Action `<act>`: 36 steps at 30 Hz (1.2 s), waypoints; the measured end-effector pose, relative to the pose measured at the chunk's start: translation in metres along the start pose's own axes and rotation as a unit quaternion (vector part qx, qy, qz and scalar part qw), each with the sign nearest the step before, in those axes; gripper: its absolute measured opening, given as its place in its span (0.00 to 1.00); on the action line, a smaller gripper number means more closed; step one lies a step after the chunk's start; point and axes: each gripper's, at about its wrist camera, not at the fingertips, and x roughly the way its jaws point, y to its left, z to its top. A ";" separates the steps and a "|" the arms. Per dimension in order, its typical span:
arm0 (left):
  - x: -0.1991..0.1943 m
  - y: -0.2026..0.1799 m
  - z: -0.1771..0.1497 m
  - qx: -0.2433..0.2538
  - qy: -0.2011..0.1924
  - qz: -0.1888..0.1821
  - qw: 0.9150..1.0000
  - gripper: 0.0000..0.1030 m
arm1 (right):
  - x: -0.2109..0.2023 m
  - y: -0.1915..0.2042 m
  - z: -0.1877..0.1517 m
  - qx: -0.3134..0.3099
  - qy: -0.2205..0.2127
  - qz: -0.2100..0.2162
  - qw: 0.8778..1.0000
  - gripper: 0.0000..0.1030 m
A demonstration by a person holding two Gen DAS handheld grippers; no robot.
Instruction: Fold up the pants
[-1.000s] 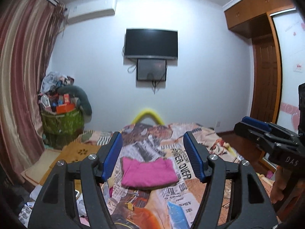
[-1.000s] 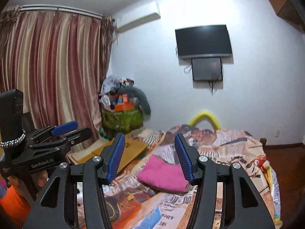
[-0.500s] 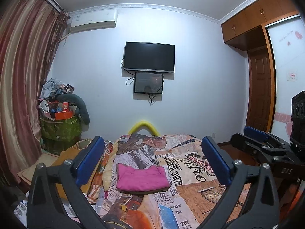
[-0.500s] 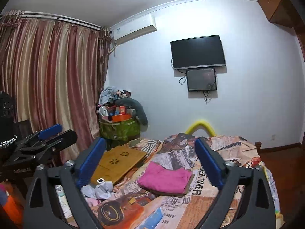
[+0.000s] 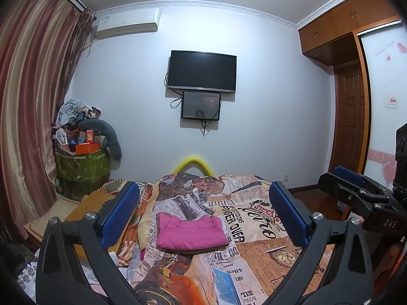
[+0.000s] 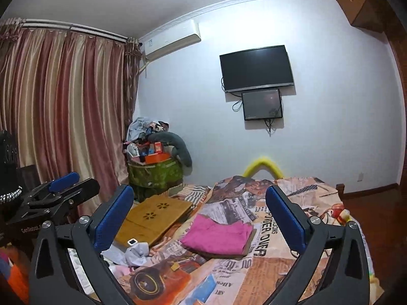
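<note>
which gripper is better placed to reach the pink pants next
Left, marginally. The pink pants lie centred ahead of the left gripper; for the right gripper they sit slightly off-centre. Both are open, well short.

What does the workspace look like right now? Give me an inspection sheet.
Surface: bed with a newspaper-print cover, rumpled at its left edge.
Job's things: pink pants lie folded in a compact rectangle on the cover, on top of a darker folded piece; nothing touches them.
Clutter: wooden lap desk, crumpled cloth beside it, heaped green bin in the corner.
Grippers: left tongs and right tongs both wide open, empty, held short of the pants.
Cables: leads hang below the wall TV and the small screen.
Surroundings: curtain, air conditioner, wardrobe.
</note>
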 end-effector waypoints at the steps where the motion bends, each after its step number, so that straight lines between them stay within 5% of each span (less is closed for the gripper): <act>1: 0.001 0.000 -0.001 0.000 0.001 0.000 1.000 1.00 | 0.000 0.001 0.000 0.000 0.002 0.001 1.000 1.00; 36: 0.017 0.000 -0.008 -0.003 0.031 -0.008 0.999 1.00 | -0.002 0.003 -0.001 0.006 0.010 -0.012 1.000 1.00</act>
